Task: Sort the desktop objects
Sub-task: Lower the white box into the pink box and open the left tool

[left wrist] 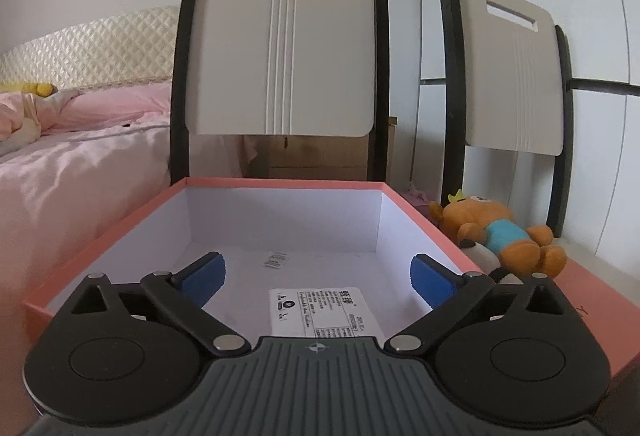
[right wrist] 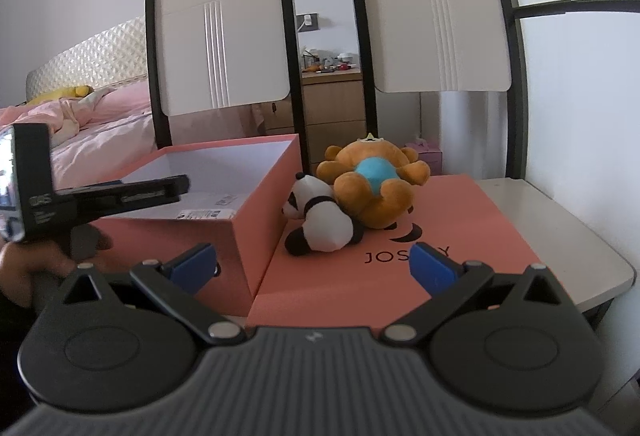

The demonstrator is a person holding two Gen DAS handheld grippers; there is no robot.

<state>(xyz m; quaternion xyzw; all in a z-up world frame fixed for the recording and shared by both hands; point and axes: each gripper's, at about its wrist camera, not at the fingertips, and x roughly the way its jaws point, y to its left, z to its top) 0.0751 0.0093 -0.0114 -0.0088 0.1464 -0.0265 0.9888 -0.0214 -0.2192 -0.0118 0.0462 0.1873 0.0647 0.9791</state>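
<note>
Right wrist view: right gripper (right wrist: pixel 314 268) spread wide, panda (right wrist: pixel 324 222) lying just beyond it; left gripper (left wrist: pixel 318 278) spread over the box (left wrist: pixel 120 232).

We are in a home bedroom: a bed (right wrist: pixel 100 108) with pink bedding and quilted headboard (left wrist: pixel 92 48), a wooden nightstand (right wrist: pixel 332 108), and two chairs (right wrist: pixel 224 36) behind the table.

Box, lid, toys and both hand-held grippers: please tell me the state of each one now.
Box: open; only paper labels inside.
Lid: flat beside the box, toys on it.
Panda: lying on the lid, touching the bear.
Bear: lying on the lid.
Left hand-held gripper: open, above the box, holding nothing.
Right hand-held gripper: open, holding nothing.
</note>
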